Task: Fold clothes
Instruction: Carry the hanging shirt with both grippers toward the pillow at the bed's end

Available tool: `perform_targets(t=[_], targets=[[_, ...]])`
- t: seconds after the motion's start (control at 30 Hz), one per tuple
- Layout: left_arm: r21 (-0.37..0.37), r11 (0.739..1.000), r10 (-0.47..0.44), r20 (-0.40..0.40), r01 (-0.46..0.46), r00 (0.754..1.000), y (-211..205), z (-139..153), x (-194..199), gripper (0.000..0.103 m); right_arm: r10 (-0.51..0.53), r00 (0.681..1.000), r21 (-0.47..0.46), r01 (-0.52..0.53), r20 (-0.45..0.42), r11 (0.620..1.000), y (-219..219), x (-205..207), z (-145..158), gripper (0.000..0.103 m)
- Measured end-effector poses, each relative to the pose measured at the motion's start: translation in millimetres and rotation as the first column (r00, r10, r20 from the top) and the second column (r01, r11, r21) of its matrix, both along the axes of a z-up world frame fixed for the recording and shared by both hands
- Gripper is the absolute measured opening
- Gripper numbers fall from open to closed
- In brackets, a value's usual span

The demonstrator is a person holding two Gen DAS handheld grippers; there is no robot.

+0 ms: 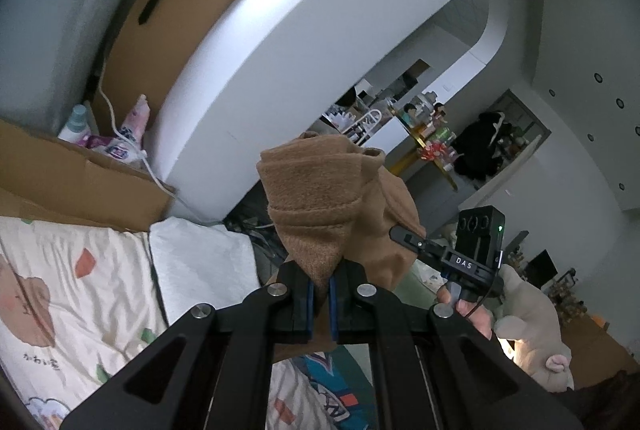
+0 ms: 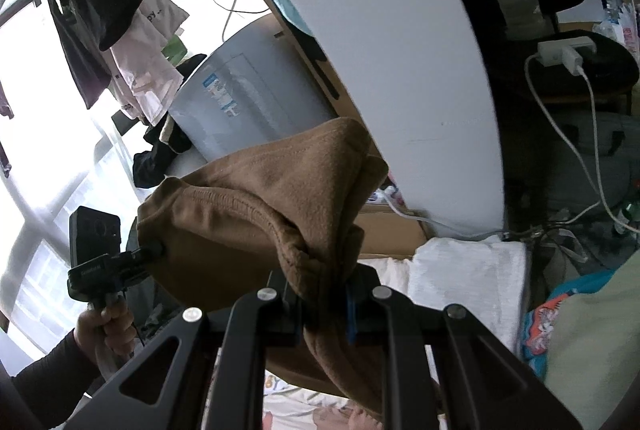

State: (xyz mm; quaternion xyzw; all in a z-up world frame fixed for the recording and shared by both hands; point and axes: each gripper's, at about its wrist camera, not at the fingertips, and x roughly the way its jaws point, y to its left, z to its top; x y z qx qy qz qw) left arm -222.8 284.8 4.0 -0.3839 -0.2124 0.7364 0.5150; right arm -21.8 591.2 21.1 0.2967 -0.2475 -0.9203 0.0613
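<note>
- Both grippers pinch one brown garment (image 1: 340, 198): the left gripper (image 1: 320, 306) has its blue pads pressed together on a bunched edge, and the right gripper (image 2: 326, 310) clamps a hemmed fold.
- Between the two, the cloth hangs lifted above the patterned bedsheet (image 1: 80, 290).
- Beyond the left gripper lies a folded white towel (image 1: 200, 262); a white panel (image 1: 320, 30) stands further off.

Left claw (image 1: 320, 304) and right claw (image 2: 326, 310) clamped (raised).
</note>
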Motion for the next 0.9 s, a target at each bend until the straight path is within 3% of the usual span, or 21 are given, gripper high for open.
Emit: perform_targets(t=[0.2,0.9], targets=[[0.007,0.999,-0.033,0.015,0.033,0.999,24.6,-16.6,-0.8,0.004,-0.029,0.999,0.011,0.029,0.018,1.000,23.4,11.3,-11.0,0.014],[-0.016,0.983,-0.182,0.102,0.185,0.978,59.8,-111.7,-21.3,0.004,-0.127,0.984,0.027,0.124,0.124,0.992,47.1,21.1,-105.0,0.014]])
